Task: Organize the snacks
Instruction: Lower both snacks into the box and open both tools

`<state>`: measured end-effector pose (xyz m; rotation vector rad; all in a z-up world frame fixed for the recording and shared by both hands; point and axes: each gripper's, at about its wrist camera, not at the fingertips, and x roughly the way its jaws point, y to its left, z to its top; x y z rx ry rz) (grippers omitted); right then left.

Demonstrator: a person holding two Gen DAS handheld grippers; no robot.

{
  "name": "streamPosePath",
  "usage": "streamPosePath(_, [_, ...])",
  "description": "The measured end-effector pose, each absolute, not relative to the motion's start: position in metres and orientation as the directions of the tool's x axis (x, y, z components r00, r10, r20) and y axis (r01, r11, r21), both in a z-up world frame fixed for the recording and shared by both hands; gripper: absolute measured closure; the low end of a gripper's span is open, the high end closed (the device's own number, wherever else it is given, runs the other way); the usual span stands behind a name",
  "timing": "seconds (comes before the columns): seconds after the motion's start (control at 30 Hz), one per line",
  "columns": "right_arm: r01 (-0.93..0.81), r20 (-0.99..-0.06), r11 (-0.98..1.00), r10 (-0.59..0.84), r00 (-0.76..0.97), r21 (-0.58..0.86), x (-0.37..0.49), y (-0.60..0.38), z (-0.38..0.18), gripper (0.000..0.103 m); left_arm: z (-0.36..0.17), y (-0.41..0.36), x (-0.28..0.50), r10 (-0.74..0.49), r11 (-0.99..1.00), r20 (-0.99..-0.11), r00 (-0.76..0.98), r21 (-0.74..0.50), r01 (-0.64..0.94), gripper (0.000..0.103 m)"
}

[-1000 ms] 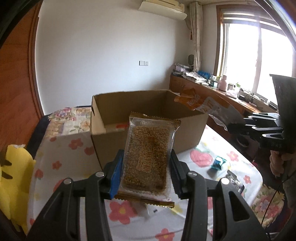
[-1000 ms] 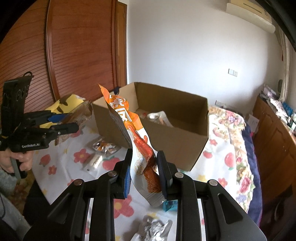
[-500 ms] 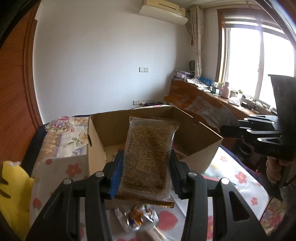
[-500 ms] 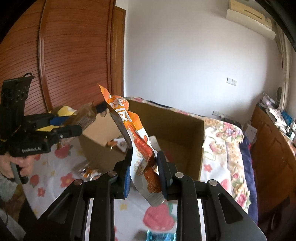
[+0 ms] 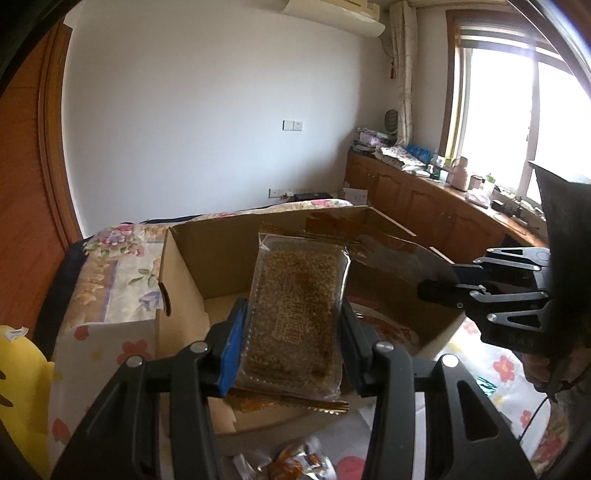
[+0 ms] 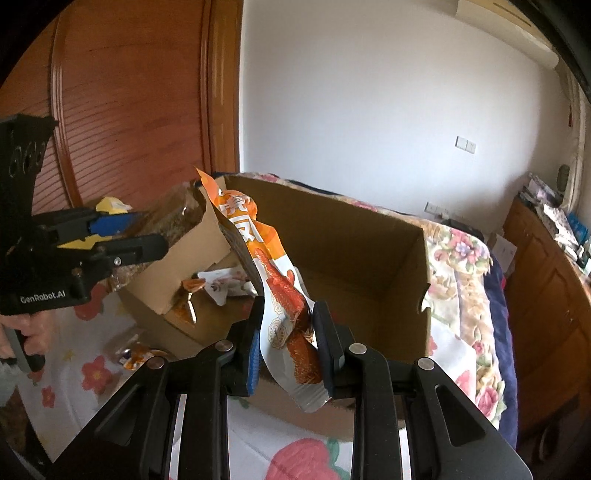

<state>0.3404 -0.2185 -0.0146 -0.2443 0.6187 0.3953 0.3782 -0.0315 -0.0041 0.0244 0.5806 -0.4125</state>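
The work surface is a table under a white cloth printed with red flowers (image 6: 94, 373), set in a room with white walls, a reddish wooden sliding door (image 6: 122, 103) on one side, a wall-mounted air conditioner (image 5: 332, 14) and a bright window (image 5: 517, 122) above a cluttered wooden cabinet (image 5: 424, 195). The side of the left gripper (image 5: 291, 345) reads "GenRobot.AI"; the orange-and-white snack packet (image 6: 284, 295) carries large white characters that I cannot read with certainty. An open cardboard box (image 6: 369, 266) stands on the cloth and holds several loose wrappers, among them a white one (image 6: 221, 284) and an orange one (image 6: 190, 288). Two small wrapped snacks (image 5: 291, 463) lie on the cloth beside the box. The left gripper pinches a clear-wrapped grain bar (image 5: 295, 314) by its long edges, upright over the box opening. The right gripper (image 6: 286, 349) pinches the orange-and-white packet, which stands tilted above the box's near wall.
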Motion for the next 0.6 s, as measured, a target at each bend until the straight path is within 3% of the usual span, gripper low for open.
streamPosePath(0.6, [-0.394,-0.658,0.916,0.247,0.711,-0.082,0.372,-0.214,-0.036,0.078,-0.018,-0.035,0.400,-0.343,0.930,-0.576,0.742,-0.094,0.357,0.055])
